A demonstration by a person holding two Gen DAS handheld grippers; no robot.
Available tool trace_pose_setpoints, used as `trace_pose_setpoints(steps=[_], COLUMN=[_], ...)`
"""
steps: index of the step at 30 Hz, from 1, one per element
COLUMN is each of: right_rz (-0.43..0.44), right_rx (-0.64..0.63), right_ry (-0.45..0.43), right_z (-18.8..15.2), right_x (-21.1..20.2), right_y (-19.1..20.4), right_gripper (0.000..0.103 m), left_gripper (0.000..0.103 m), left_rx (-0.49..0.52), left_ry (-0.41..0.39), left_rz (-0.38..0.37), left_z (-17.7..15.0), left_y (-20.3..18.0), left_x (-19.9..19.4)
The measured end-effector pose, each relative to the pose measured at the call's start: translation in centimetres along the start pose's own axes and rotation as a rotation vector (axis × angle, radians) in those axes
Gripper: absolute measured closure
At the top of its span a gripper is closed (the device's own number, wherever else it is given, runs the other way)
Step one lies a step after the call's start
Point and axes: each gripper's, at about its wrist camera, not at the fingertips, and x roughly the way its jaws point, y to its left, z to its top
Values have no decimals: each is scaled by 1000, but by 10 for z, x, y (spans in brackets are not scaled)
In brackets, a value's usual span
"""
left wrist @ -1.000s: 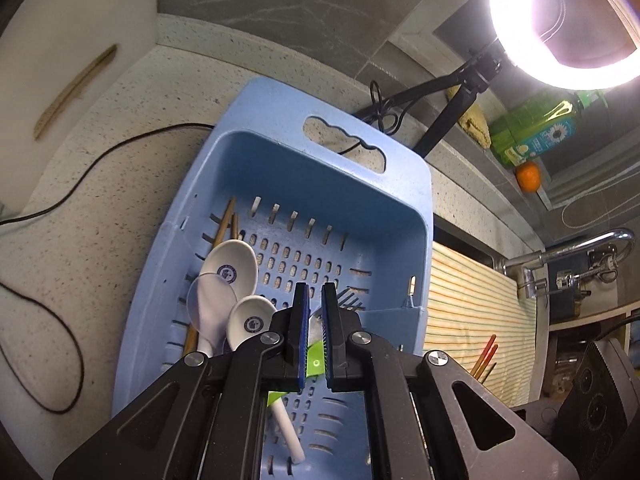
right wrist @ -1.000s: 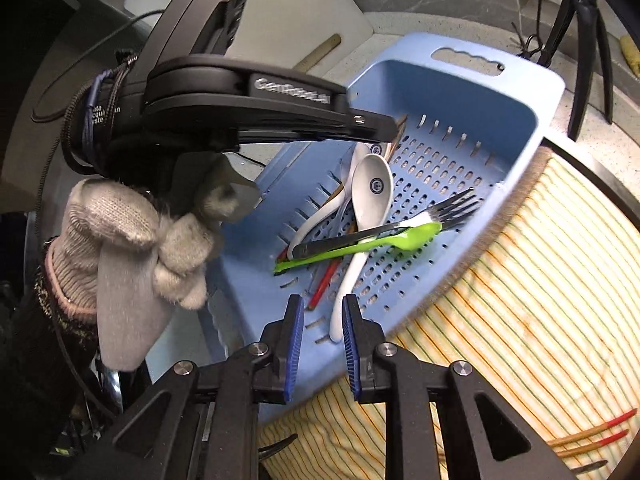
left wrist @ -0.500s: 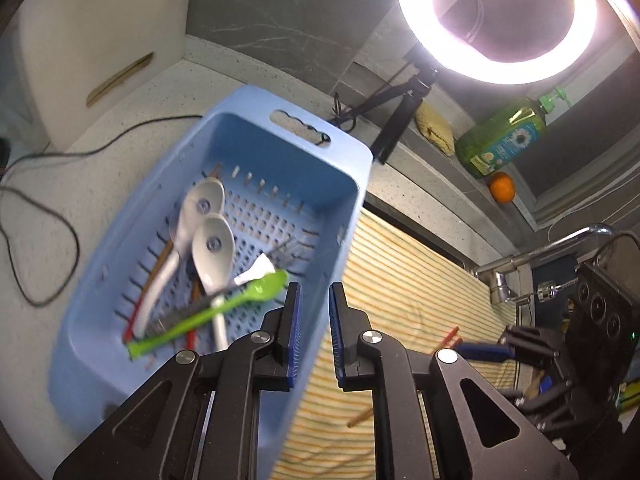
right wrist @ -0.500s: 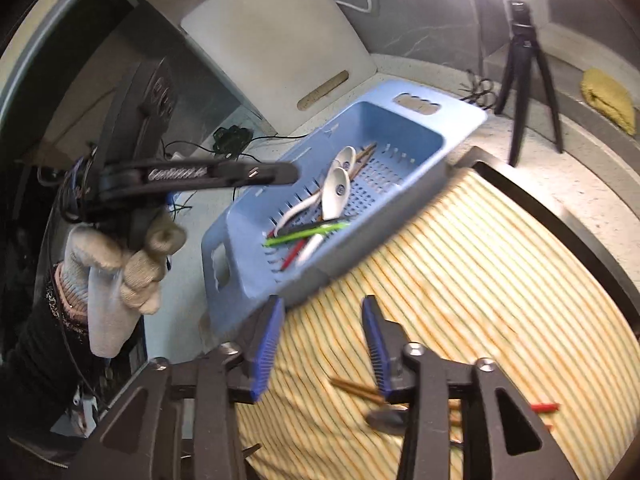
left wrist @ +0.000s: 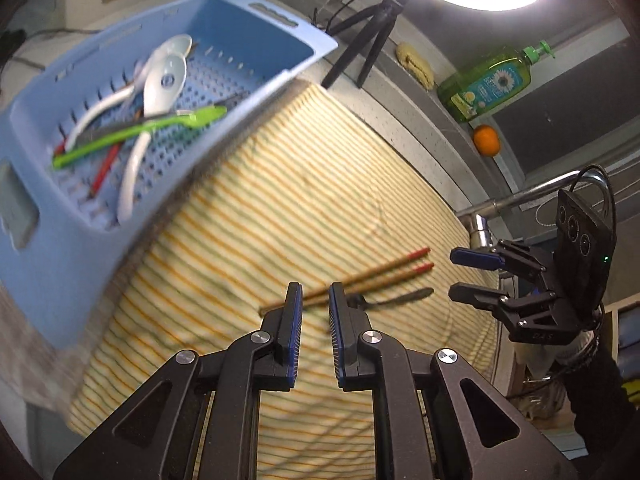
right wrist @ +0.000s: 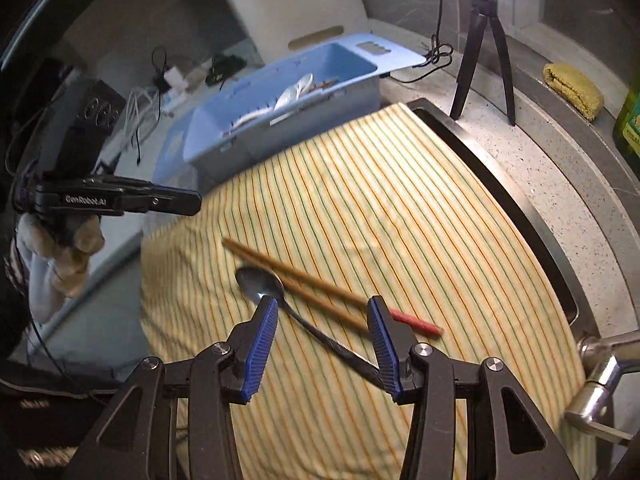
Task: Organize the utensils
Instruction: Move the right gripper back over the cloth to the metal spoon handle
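Step in hand, as judged: a pick from the yellow striped cloth [right wrist: 400, 208] spread over the sink, for transfer to the pale blue perforated plastic basket [left wrist: 60, 216].

Right hand-held gripper [right wrist: 324, 332]: jaws apart, nothing clamped. It is held over the dark metal spoon [right wrist: 260, 282]. The spoon's bowl lies just beyond the left blue pad; the handle runs diagonally toward the near right and passes under the right pad. The spoon is therefore straddled slantwise, not squarely.

Pair of brown wooden chopsticks with red tips [right wrist: 316, 284]: laid just beside the spoon on its far side, nearly parallel to it, red tips toward the right. Whether they touch the spoon cannot be told.

Left hand-held gripper [left wrist: 314, 300]: jaws almost together with a narrow gap, nothing between them. It hovers above the near ends of the chopsticks [left wrist: 372, 276]; the basket is at its far left.

Notes for a good pick:
- The wrist should be rolled until the pads stand across the spoon handle, not along it.
- The handle's middle is the better target, since the bowl is broad and slippery.
- The pads should be lowered fully to the cloth, as the handle lies flat and thin.
- The far pad should be kept clear of the chopsticks, or they may be dragged.
- Cloth may be pinched with the handle; a slow close is advised.

Basket contents seen: white ceramic spoons [left wrist: 164, 80], a green plastic utensil [left wrist: 136, 136], a red stick.
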Motion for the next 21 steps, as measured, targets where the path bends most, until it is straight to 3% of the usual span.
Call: trace_pose_setpoints(steps=[6,11,15,21], right_rz=[-19,-42,-46,-46], right_rx=[-78,-122,-138,-150], right_ry=[42,56,65,79], right_z=[-17,-25,-25,-25], right_x=[5,10,13,15], right_y=[0,4,5,7], right_gripper=[60,60,60,60], left_gripper=[91,91,77,75], left_rx=[-28,42,119,185], left_ry=[13,-28,-79,-130], left_rz=[1,93,192,280], left_z=[-23,-34,-39,-45], left_y=[-7,-24,-40,-51], left_x=[10,2,-7,-14])
